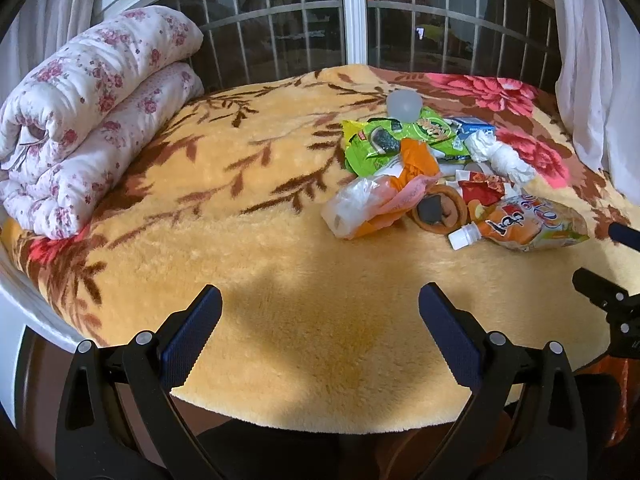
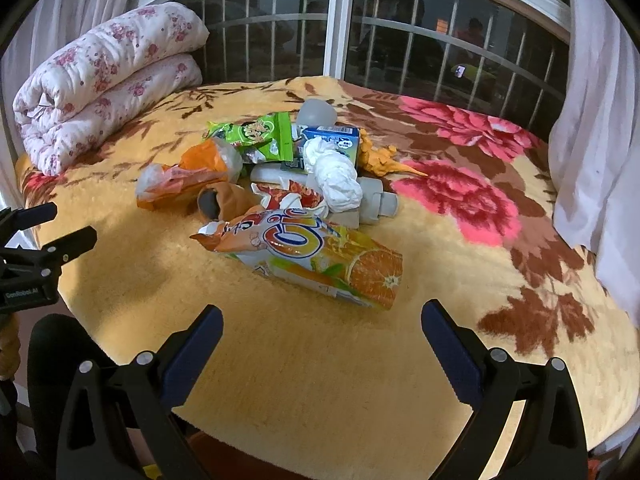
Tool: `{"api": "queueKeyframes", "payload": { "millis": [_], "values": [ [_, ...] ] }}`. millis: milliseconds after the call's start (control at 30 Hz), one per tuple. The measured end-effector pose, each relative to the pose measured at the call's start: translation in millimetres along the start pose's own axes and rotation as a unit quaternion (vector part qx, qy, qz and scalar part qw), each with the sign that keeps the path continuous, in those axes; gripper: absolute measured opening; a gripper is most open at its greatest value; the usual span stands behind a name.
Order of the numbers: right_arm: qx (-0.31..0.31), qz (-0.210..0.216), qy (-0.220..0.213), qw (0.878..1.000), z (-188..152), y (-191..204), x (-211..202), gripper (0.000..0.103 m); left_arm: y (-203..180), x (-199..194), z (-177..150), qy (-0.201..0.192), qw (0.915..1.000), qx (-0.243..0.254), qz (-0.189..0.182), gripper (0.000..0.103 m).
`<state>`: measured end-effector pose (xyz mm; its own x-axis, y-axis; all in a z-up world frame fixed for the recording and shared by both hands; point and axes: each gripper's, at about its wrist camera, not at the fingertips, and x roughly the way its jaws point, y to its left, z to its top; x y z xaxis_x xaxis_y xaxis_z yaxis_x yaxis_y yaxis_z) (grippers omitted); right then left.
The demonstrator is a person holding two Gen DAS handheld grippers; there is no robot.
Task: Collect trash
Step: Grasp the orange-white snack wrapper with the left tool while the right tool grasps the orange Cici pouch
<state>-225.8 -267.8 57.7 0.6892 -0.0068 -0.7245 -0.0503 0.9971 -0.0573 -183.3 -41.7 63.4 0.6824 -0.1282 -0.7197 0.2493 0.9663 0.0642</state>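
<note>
A pile of trash lies on a yellow floral blanket. It holds an orange juice pouch, a green snack bag, a crumpled white tissue, a blue carton, an orange and clear plastic bag and a clear cup. My left gripper is open and empty, near the blanket's front edge, left of the pile. My right gripper is open and empty, just in front of the juice pouch.
A rolled floral quilt lies at the back left. A barred window stands behind the bed, with white curtains at the right. The left gripper's body shows at the left edge of the right wrist view.
</note>
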Motion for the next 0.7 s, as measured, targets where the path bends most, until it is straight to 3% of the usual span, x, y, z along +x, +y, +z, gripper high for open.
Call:
{"api": "queueKeyframes", "payload": {
  "millis": [267,433,600,667,700],
  "values": [
    [-0.010,0.004,0.004,1.000,10.0,-6.1,13.9,0.098,-4.0,11.6,3.2,0.011,0.9999,0.000,0.002,0.096],
    [-0.092,0.031,0.010,0.995,25.0,2.4,27.6,0.098,-4.3,17.4,3.0,0.018,0.9998,0.000,0.005,0.096],
    [-0.219,0.118,0.034,0.968,33.2,9.7,48.2,0.098,-3.2,19.4,2.6,0.019,0.9998,0.001,0.008,0.096],
    [-0.251,0.134,0.042,0.958,37.9,12.2,61.0,0.098,-2.5,21.7,2.3,0.021,0.9997,0.001,0.009,0.096],
    [-0.255,0.138,0.050,0.956,41.5,12.2,68.8,0.092,-2.2,22.6,1.9,0.022,0.9997,0.000,0.008,0.096]
  ]
}}
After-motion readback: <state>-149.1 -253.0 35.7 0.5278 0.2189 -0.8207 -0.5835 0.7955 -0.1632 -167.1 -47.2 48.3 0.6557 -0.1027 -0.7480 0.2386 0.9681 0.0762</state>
